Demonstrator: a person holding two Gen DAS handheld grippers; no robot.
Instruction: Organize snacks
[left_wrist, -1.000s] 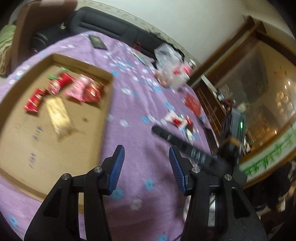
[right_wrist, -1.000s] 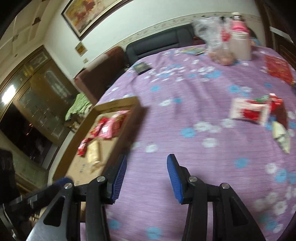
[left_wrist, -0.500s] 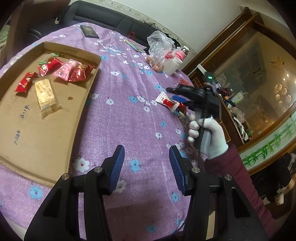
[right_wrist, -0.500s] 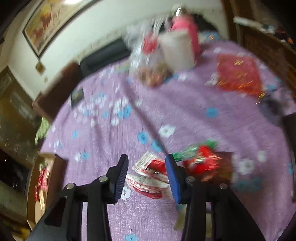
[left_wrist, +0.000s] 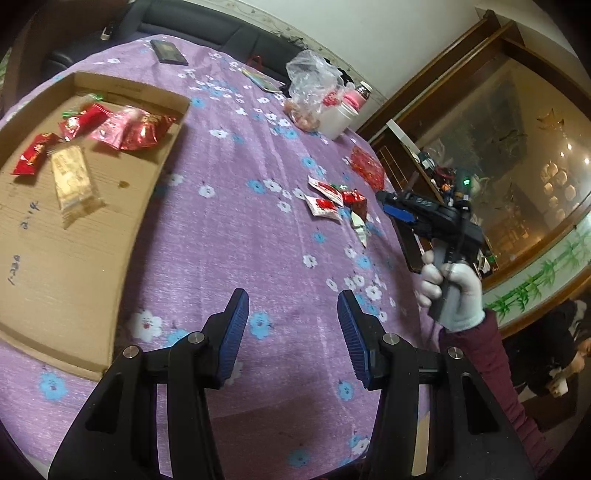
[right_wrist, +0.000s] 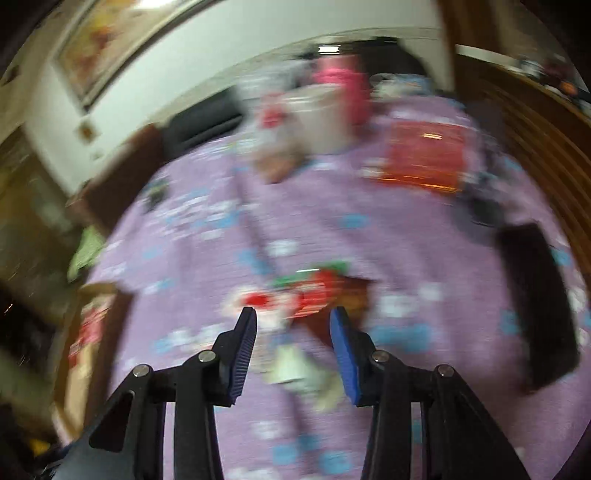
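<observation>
A shallow cardboard tray (left_wrist: 92, 236) lies at the table's left and holds several red snack packets (left_wrist: 129, 127) and a tan bar (left_wrist: 72, 181). Loose snack packets (left_wrist: 334, 201) lie on the purple flowered cloth at the right. My left gripper (left_wrist: 291, 328) is open and empty, low over the cloth near the front. My right gripper (right_wrist: 291, 343) is open and empty, just above the loose red packets (right_wrist: 314, 291) and a pale packet (right_wrist: 291, 365); its view is blurred. It also shows in the left wrist view (left_wrist: 397, 210), beside the loose packets.
At the far side stand a clear plastic bag (left_wrist: 314, 85), a white cup (left_wrist: 338, 118) and a pink-lidded bottle (left_wrist: 354, 98). A red foil sheet (left_wrist: 365, 168), a dark phone (left_wrist: 168, 51) and a dark flat object (right_wrist: 539, 306) lie on the cloth. A cabinet stands to the right.
My right gripper swung from the table's middle to the right and dropped close over the loose packets. My left gripper pulled back, so more of the table shows.
</observation>
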